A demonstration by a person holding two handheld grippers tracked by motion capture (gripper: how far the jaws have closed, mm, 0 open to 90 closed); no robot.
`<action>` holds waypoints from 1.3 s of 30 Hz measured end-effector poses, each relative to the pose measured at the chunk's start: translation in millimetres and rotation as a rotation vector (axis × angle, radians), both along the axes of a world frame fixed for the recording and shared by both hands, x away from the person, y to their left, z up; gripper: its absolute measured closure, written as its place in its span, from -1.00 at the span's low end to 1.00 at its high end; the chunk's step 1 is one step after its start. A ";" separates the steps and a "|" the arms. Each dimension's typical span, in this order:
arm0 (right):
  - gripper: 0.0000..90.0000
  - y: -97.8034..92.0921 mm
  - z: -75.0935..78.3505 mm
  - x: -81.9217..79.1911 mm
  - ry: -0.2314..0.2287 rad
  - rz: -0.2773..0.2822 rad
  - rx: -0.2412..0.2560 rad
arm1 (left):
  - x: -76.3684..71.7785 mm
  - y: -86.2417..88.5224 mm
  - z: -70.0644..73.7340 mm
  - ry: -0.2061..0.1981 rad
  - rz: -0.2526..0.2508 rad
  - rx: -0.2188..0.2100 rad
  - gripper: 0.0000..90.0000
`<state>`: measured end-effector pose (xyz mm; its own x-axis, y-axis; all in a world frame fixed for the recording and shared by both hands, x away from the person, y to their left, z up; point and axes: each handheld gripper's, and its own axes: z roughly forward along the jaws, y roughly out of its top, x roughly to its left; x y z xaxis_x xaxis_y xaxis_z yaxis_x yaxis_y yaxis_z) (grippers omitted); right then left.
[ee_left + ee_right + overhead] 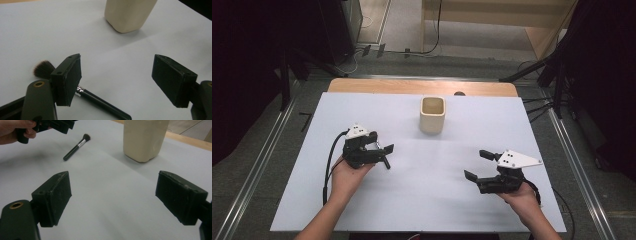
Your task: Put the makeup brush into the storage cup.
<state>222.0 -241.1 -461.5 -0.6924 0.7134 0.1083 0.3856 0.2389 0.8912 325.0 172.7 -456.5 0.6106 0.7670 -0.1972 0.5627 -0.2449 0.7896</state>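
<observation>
A black-handled makeup brush [75, 147] with dark bristles lies flat on the white table sheet [422, 200]. In the left gripper view the brush [100, 103] runs under the left-hand jaw, its bristles poking out behind it, untouched. My left gripper [381, 143] hovers just over the brush [386, 162], open and holding nothing. A cream square cup [432, 114] stands upright at the middle back, its inside bare. At the front right my right gripper [478, 165] is open with nothing in it, aimed at the cup [145, 137]. Wide gaps separate the jaws of the left gripper [125, 80] and the right gripper [112, 195].
The white sheet covers a wooden table [422, 87] whose far edge shows behind the cup. Metal rails [577, 165] run along both sides, with dark stands and cables on the floor beyond. Bare sheet stretches between the two grippers and in front of the cup [127, 15].
</observation>
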 end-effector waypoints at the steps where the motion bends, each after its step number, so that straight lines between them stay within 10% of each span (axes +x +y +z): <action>1: -0.68 -0.1 0.1 0.0 0.000 -0.001 0.000 | 0.7 -0.8 0.4 -0.007 0.011 0.009 -0.46; 10: -0.68 0.1 0.9 -0.7 0.002 -0.005 0.008 | 11.0 -7.9 1.8 0.005 0.108 0.000 -0.45; 18: -0.68 -1.1 2.2 -2.1 -0.002 -0.002 0.012 | 19.9 -4.8 7.2 0.130 0.126 0.049 -0.45; 28: -0.68 0.5 1.9 -2.7 -0.005 0.007 -0.006 | 37.9 -6.2 10.6 0.403 0.121 0.111 -0.44; 39: -0.68 5.8 2.2 -3.1 0.007 0.003 -0.030 | 45.4 -6.2 8.4 0.498 0.180 0.140 -0.41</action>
<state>218.9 -235.3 -459.3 -0.6940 0.7142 0.0915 0.3909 0.2670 0.8809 370.4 166.6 -448.0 0.3267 0.8903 -0.3172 0.9026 -0.1944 0.3841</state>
